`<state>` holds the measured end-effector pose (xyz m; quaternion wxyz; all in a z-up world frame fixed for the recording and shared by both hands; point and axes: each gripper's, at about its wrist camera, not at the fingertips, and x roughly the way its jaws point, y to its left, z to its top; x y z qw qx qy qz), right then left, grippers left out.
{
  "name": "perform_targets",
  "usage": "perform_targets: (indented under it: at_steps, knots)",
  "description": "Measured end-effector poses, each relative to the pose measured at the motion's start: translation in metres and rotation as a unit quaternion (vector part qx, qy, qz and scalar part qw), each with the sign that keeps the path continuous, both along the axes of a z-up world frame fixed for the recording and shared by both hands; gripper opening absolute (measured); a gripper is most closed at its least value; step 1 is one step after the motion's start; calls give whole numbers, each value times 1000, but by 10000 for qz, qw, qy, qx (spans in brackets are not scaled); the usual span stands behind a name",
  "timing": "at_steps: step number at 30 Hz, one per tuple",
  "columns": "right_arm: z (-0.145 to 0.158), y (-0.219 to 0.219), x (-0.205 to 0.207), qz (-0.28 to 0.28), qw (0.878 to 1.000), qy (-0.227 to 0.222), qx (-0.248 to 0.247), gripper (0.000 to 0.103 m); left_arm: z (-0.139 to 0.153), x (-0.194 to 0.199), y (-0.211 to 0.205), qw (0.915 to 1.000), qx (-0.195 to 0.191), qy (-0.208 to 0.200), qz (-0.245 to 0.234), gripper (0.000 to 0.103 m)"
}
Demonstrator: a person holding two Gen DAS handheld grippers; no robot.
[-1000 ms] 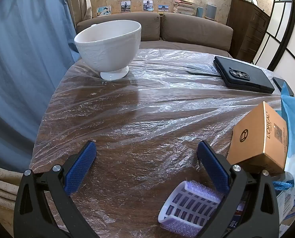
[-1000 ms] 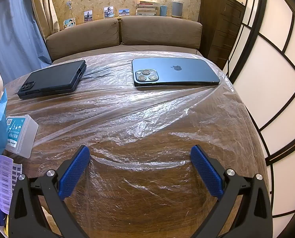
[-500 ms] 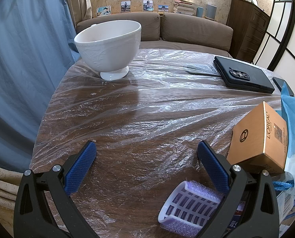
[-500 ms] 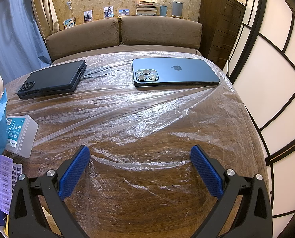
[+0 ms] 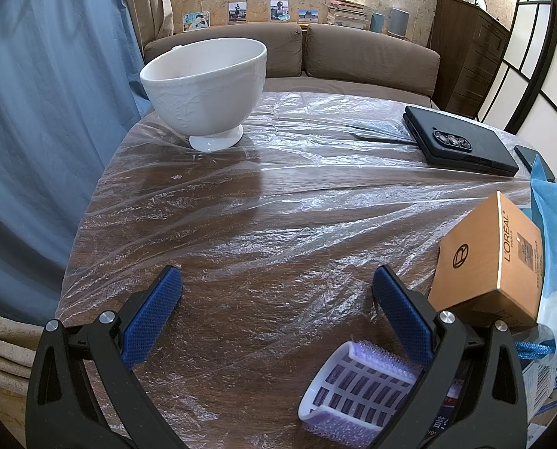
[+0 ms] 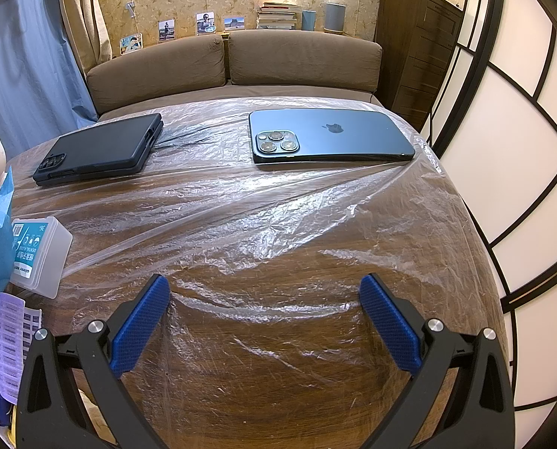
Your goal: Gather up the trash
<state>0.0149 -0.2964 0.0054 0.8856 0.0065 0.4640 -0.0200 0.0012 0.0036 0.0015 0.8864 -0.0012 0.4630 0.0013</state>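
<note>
I am looking into a home living room: a brown sofa (image 6: 233,63) under patterned wallpaper, photos (image 6: 205,23) and books (image 6: 278,15) on the ledge behind, a curtain (image 5: 46,112), a wooden cabinet (image 6: 416,48), and a film-covered tabletop (image 6: 278,243).

Left gripper (image 5: 276,280): no shift since a second ago, jaws as wide apart as before.
Right gripper (image 6: 265,288): same place over the table, same wide gap.
Box (image 5: 489,262), brush (image 5: 357,383), bowl (image 5: 207,88), phones (image 6: 330,134): nothing moved.
Change overall: none visible.
</note>
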Motion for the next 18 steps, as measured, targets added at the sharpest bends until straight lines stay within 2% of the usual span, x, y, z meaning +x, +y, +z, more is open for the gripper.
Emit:
perform_targets:
  at_steps: [18]
  knots:
    - [0, 0, 0, -1, 10000, 0, 2, 99, 4, 3, 9, 10000, 2, 1, -3, 102]
